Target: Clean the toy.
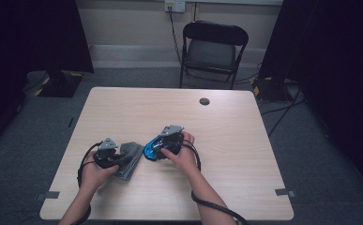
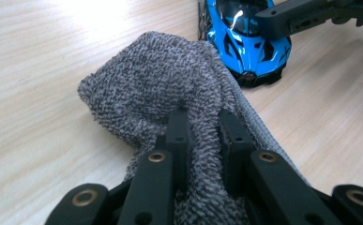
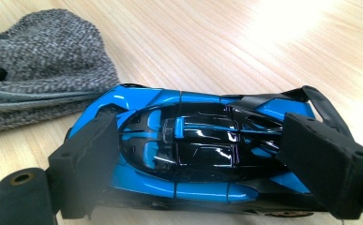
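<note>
Cloth [image 2: 170,89], grey and nubbly, is pinched in a fold by the left gripper [image 2: 205,129] on the wooden table [image 1: 226,122]. Just beside it, the right gripper [image 3: 202,154] clamps a blue toy car [image 3: 193,140] lengthwise, nose and tail between its jaws.

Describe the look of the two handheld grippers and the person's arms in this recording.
Each hand carries a black gripper with a grey three-cornered plate on top: the left gripper and the right gripper. A black cable trails from the right one along the forearm. In the gripper views the jaws are matte black linkage bars with brass-coloured rivets and blocky black pads. Both forearms are bare, with no sleeves in sight.
</note>
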### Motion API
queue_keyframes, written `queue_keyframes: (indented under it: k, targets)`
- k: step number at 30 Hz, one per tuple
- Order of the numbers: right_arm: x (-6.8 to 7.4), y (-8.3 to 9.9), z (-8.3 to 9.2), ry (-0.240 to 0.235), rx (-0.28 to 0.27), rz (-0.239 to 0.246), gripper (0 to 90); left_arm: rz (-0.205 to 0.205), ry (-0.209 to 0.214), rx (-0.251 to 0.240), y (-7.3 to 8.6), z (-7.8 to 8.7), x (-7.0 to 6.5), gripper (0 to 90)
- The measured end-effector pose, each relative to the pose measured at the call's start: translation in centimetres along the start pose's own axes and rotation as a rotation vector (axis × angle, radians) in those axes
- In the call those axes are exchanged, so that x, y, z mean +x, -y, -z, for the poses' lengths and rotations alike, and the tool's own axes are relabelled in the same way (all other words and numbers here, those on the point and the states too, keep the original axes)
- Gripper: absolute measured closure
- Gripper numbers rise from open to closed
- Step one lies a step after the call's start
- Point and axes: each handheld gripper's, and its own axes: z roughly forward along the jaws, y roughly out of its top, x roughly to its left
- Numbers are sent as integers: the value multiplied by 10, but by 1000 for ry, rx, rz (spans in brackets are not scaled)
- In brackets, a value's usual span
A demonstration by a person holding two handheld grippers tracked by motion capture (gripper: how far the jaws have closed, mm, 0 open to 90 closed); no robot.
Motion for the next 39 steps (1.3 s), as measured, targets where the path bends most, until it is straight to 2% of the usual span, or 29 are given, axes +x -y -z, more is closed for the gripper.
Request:
queue_keyframes:
  k: [12,20,22,24,26,27,30,31,37,38,39]
  targets:
    - [-1,1,0,-1,-6,2,121,8,-2,3,3,14,5,771]
    - [0,3,0,0,-19,1,121,12,-39,-60,-18,19,17,768]
    - [0,2,0,-1,-14,1,121,6,-53,-79,-29,13,23,765]
    - [-1,2,0,-2,-12,2,121,13,-58,-92,-32,10,25,765]
    - [-1,1,0,-2,-9,1,121,23,-51,-96,-44,-3,30,764]
    - [-1,1,0,-3,-9,1,121,23,-51,-96,-44,-3,30,764]
    - [-1,1,0,-5,-8,4,122,6,-63,-94,-60,-19,34,762]
    - [-1,1,0,-5,-8,4,122,6,-63,-94,-60,-19,34,761]
    - [-1,1,0,-6,-3,6,122,-18,-62,-89,-74,-45,38,759]
    - [-2,1,0,-9,-7,6,122,-12,-55,-83,-77,-54,38,758]
    - [-2,1,0,-9,-7,6,122,-12,-55,-83,-77,-54,38,757]
